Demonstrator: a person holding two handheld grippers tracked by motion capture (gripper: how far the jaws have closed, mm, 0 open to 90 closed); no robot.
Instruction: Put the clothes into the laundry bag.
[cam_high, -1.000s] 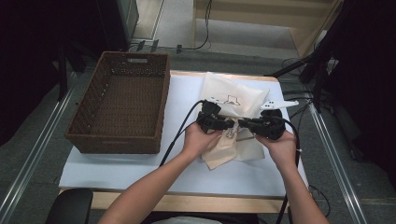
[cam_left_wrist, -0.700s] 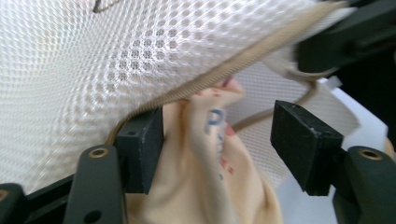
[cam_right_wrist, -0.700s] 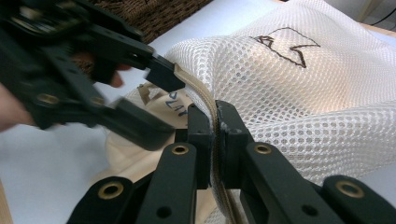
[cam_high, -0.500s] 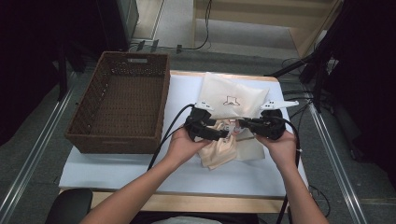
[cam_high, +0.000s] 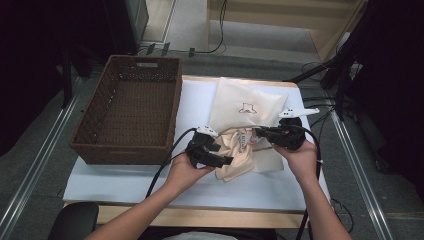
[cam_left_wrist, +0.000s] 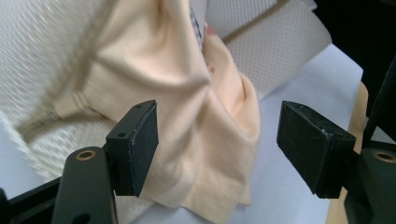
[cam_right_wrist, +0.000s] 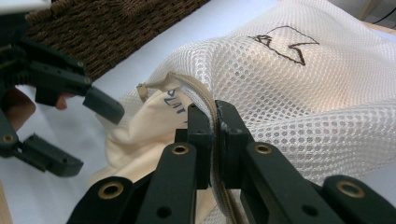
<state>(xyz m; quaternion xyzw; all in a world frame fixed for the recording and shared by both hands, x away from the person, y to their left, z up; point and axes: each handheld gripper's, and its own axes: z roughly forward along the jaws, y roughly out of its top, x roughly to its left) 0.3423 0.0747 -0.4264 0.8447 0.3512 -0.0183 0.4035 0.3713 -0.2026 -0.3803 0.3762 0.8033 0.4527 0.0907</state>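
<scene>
Much of the cream-coloured soft cloth garment (cam_high: 239, 155) is tucked inside the white mesh zip bag with a small outline drawing on it (cam_high: 246, 104), so its full shape cannot be made out, and the blue handwriting on its label, seen in the right gripper view, is cut off by the jaws. The garment spills from the bag's open mouth toward the near edge of the white-topped table (cam_high: 125, 175), crumpled, with a folded hem hanging free in the left gripper view; small reddish marks on it may be a print, though the picture is too blurred to be sure. The right gripper (cam_right_wrist: 214, 135) has its jaws pinched together on the bag's beige zipper edge (cam_right_wrist: 205, 100), lifting the mesh. The left gripper (cam_left_wrist: 217, 144) stands with its jaws spread wide, the cloth between them but not clamped. One dark brown woven wicker basket (cam_high: 131, 112) sits just left of the bag on the table. There is one bag, one garment, one basket and two grippers, each held in a hand.
</scene>
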